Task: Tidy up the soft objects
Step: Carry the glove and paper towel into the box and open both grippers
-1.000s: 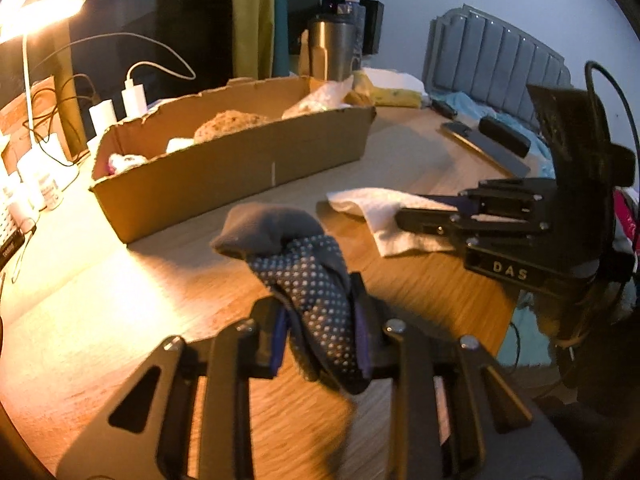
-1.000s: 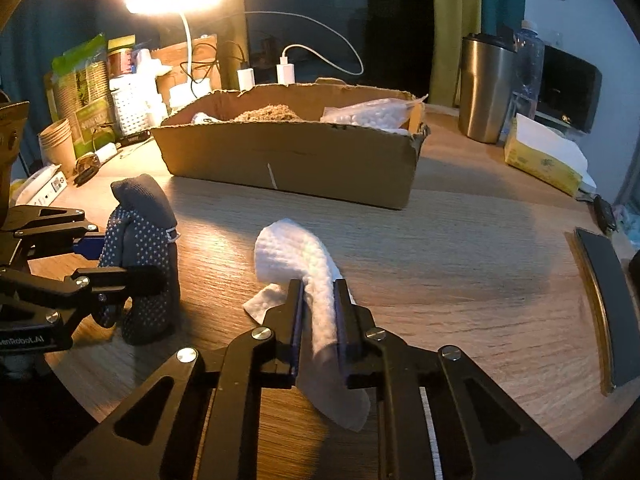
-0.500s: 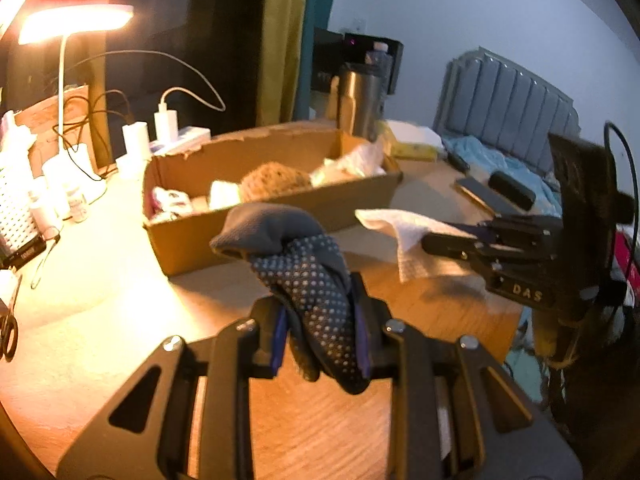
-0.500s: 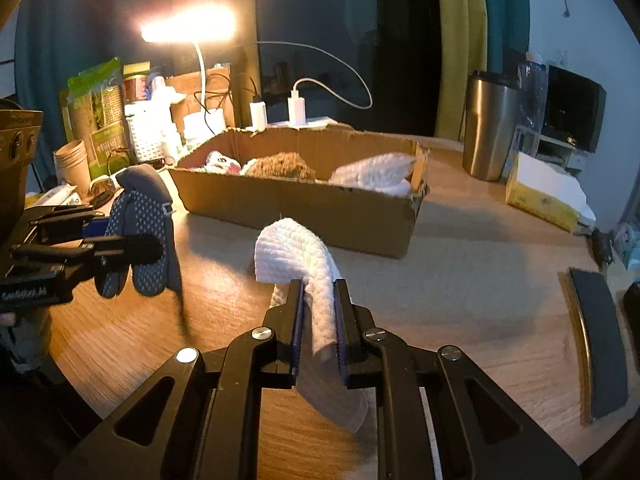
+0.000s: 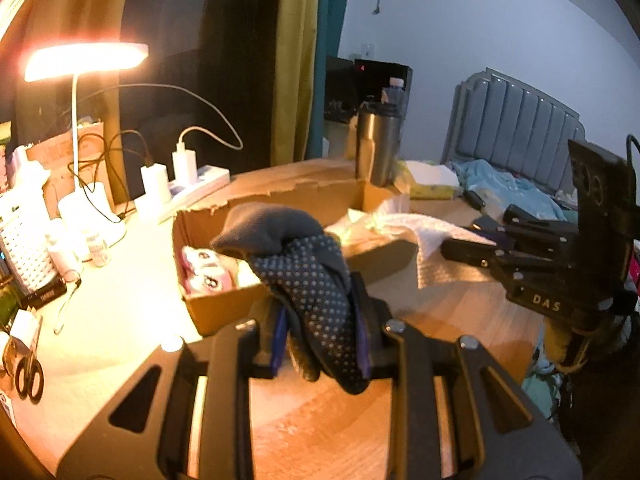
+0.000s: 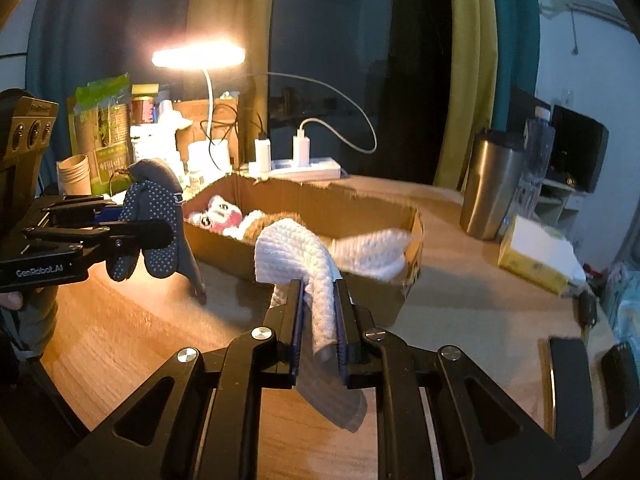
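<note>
My left gripper is shut on a dark grey glove with pale dots, lifted off the wooden table in front of the cardboard box. The same glove hangs from the left gripper at the left of the right wrist view. A white waffle cloth is pinched in my shut right gripper and hangs above the table, near the box. That cloth and the right gripper show at the right of the left wrist view. Inside the box lie a pink plush toy, a brown fuzzy thing and white cloth.
A steel tumbler, a yellow tissue pack and dark flat devices stand on the right of the table. A lit desk lamp, chargers with cables, paper cups and packets crowd the back left. Scissors lie near the left edge.
Both grippers have risen with their cloths, which now hang clear of the table. The inside of the box and its plush toy have come into view.
</note>
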